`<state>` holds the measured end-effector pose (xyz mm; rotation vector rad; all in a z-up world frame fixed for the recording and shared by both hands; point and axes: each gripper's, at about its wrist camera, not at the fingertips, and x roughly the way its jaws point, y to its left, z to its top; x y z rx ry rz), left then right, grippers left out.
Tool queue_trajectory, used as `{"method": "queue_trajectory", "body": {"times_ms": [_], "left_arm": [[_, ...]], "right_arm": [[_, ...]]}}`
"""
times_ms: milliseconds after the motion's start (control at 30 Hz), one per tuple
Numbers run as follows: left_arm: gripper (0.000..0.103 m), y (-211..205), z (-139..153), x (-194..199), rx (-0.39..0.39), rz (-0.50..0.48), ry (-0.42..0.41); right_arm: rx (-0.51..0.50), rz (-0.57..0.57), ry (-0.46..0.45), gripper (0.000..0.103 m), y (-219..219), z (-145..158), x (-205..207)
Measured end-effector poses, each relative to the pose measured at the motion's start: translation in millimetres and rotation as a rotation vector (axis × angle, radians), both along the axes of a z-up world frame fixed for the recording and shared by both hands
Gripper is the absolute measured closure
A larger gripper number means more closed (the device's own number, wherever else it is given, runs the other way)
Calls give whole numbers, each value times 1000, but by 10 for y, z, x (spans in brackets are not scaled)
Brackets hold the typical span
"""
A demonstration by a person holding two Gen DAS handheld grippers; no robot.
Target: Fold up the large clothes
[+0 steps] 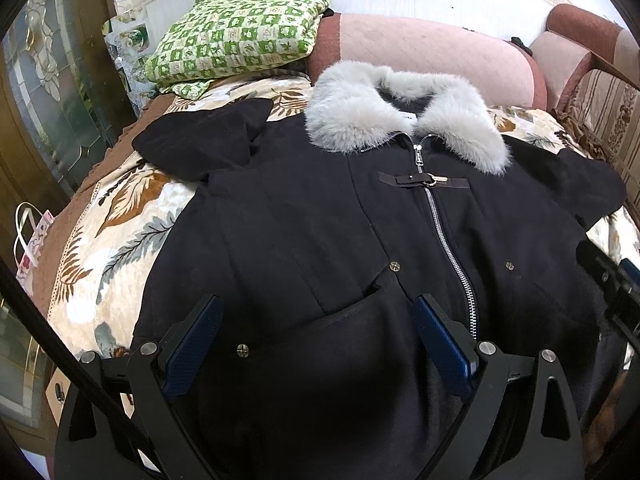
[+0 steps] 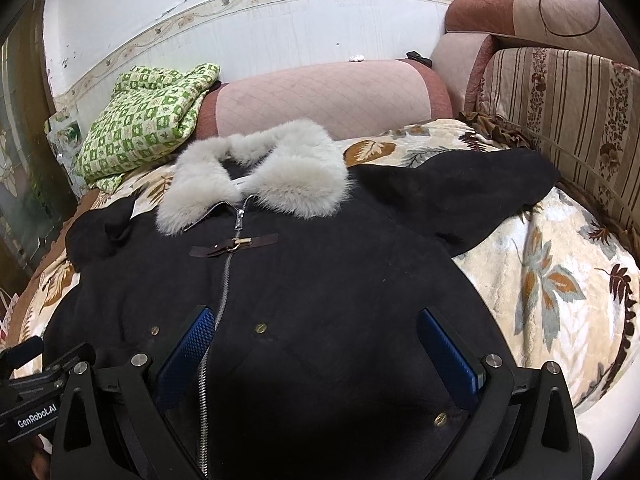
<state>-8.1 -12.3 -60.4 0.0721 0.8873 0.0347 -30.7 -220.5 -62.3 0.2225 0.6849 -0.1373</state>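
Note:
A large black coat (image 1: 320, 216) with a grey fur collar (image 1: 404, 116) lies flat, front up and zipped, on a leaf-patterned blanket (image 1: 116, 232). Both short sleeves stick out sideways. My left gripper (image 1: 318, 320) is open and empty, hovering over the coat's lower left front by the pocket flap. In the right wrist view the coat (image 2: 320, 264) and its collar (image 2: 256, 176) fill the middle. My right gripper (image 2: 316, 332) is open and empty over the lower right front, beside the zipper. The left gripper's body (image 2: 36, 384) shows at the left edge.
A folded green checked quilt (image 1: 236, 32) lies at the back left. A pink bolster cushion (image 2: 320, 96) runs behind the collar. A striped sofa back (image 2: 568, 120) rises on the right. The blanket (image 2: 552, 280) lies bare right of the coat. A glass door (image 1: 52, 92) stands left.

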Motion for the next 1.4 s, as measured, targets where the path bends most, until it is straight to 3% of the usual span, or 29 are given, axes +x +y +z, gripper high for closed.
{"method": "queue_trajectory", "body": {"times_ms": [200,333,467,633,867,1000,1033,1100,1133,1200,1400], "left_arm": [[8,-47,-15,42,-1,-18,15],[8,-60,-32,72,0,-20,25],[8,-64,-62,113,-4,-17,41],[8,-80,-114,183,24,-6,59],[8,-77,-190,345,90,26,79],[8,-58,-230,436,104,44,91],[8,-52,-241,445,101,47,95],[8,-40,-264,460,100,52,104],[8,-36,-275,461,101,55,107],[8,-19,-291,457,103,61,110],[8,98,-222,329,45,68,81]], "right_arm": [[78,-71,27,1,-620,-31,133],[153,-215,72,1,-1449,-154,252],[152,-397,88,1,-2355,-337,389],[266,-516,85,13,-3304,-574,676],[471,-579,59,13,-4024,-803,1135],[517,-609,22,13,-4245,-879,1294],[516,-620,19,16,-4277,-879,1326],[524,-631,22,68,-4335,-873,1389],[553,-621,34,70,-4362,-873,1425],[517,-628,50,85,-4330,-732,1448],[117,-507,20,91,-3582,219,1503]]}}
